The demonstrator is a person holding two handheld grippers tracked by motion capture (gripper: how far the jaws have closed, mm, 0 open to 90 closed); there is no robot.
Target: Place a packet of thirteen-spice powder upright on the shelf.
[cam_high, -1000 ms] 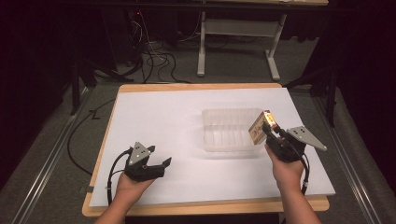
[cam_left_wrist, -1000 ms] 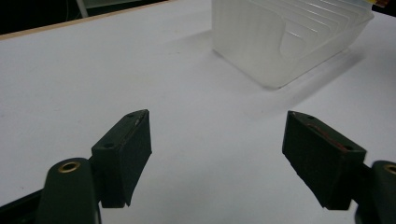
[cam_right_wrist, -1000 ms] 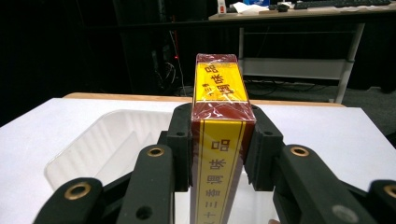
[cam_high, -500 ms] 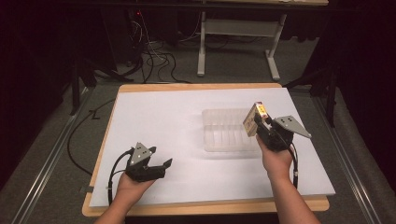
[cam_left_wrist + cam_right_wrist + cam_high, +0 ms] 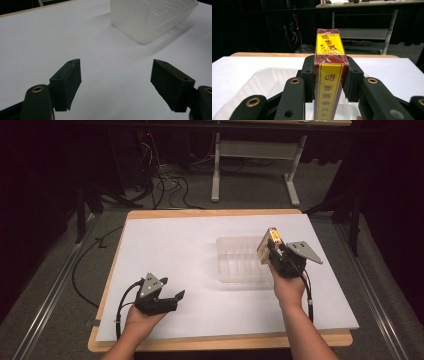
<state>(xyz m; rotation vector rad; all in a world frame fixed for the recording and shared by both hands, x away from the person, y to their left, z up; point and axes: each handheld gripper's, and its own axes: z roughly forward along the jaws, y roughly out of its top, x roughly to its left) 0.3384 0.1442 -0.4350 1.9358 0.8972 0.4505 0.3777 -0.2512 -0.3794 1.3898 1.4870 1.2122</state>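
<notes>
A maroon and yellow box (image 5: pixel 329 72) with printed characters stands upright, clamped in the right claw (image 5: pixel 274 254), above the right end of a clear ribbed plastic tray (image 5: pixel 240 262) lying right of the worktop's middle.

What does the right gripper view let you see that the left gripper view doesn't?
The right gripper view alone shows a red and yellow box with printed characters, clamped upright between the right gripper and its jaws, plus a dark room with cables and a table frame behind. The left gripper view alone shows the left gripper open, nothing between its jaws. Both show the clear plastic tray and the white tabletop.
</notes>
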